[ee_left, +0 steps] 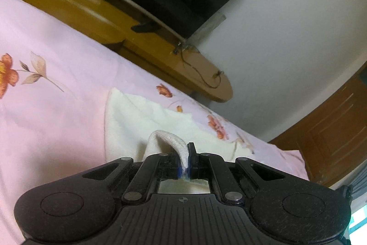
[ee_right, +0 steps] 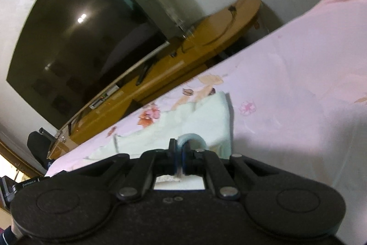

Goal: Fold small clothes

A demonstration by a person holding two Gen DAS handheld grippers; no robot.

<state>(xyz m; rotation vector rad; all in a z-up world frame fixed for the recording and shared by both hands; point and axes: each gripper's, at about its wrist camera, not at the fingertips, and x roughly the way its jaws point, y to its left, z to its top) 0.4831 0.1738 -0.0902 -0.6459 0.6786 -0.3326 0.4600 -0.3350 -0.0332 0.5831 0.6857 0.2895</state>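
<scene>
Clearly both grippers clench the white garment (ee_left: pixel 146 121): the left gripper (ee_left: pixel 187 159) pinches a ribbed hem loop, the right gripper (ee_right: pixel 180 154) another, cloth trailing ahead over the floral bedsheet (ee_left: pixel 57 88).

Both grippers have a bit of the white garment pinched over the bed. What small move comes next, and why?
Probably carry both pinched edges forward together and lay them down on the far part of the white garment. The left gripper and right gripper are each shut on a raised loop of its edge, while the rest lies spread on the pink floral sheet, so the fold looks unfinished.
</scene>
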